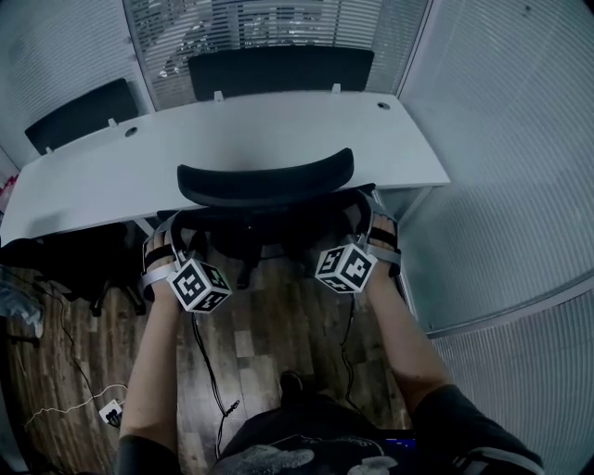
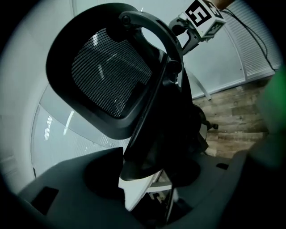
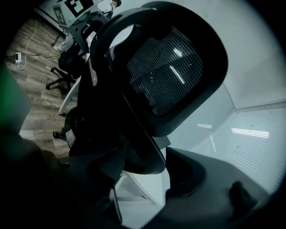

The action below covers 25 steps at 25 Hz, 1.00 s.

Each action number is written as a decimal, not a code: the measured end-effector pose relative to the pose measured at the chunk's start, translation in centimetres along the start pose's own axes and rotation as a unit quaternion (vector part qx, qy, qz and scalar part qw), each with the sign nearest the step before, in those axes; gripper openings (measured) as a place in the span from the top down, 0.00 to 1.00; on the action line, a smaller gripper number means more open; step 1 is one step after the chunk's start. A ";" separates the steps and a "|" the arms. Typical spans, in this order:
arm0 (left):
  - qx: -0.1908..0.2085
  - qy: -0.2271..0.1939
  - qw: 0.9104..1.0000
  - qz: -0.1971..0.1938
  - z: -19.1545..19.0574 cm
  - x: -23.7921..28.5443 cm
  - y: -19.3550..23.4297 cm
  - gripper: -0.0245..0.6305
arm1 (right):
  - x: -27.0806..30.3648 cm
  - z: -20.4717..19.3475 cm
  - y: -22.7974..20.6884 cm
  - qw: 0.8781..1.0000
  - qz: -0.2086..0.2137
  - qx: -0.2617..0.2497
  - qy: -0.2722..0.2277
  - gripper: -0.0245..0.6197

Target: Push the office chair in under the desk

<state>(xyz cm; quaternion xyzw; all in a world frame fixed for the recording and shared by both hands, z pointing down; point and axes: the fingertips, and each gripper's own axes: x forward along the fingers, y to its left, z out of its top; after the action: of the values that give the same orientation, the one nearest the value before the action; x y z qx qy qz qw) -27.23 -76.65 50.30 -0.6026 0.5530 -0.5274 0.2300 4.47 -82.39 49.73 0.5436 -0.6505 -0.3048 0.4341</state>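
Wooden floor (image 1: 278, 325) — office chair (image 1: 269, 181), white desk (image 1: 278, 130), blinds (image 1: 278, 28).

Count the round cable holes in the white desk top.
2. One hole sits near the desk's back edge at the left, the other near its back edge at the right. The office chair covers part of the front edge, so more may be hidden.

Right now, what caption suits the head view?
Left gripper and right gripper flank the office chair at the white desk.

Two dark chair backs (image 1: 278, 70) before slatted blinds (image 1: 269, 23), wood-plank floor (image 1: 278, 325), white cable (image 1: 70, 405), small plug block (image 1: 111, 412)
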 end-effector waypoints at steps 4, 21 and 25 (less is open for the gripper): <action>-0.094 -0.026 0.995 0.000 -0.7 -3.3 0.4 0.56 | -3.8 0.8 -1.5 0.998 -0.012 0.065 -0.020 0.55; -0.304 -0.164 0.937 0.057 -0.9 -23.4 2.4 0.91 | -22.2 8.0 -2.7 0.964 -0.016 0.237 -0.119 0.84; -0.357 -0.168 0.918 0.032 -2.9 -27.4 1.7 0.93 | -26.8 9.1 -1.7 0.954 -0.005 0.268 -0.133 0.90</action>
<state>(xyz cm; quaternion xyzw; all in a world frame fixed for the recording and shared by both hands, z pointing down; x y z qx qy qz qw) -25.89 -51.33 39.38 -0.7062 0.6771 -0.1778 0.1059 -2.07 -57.41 38.04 0.5977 -0.7575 -0.1906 0.1804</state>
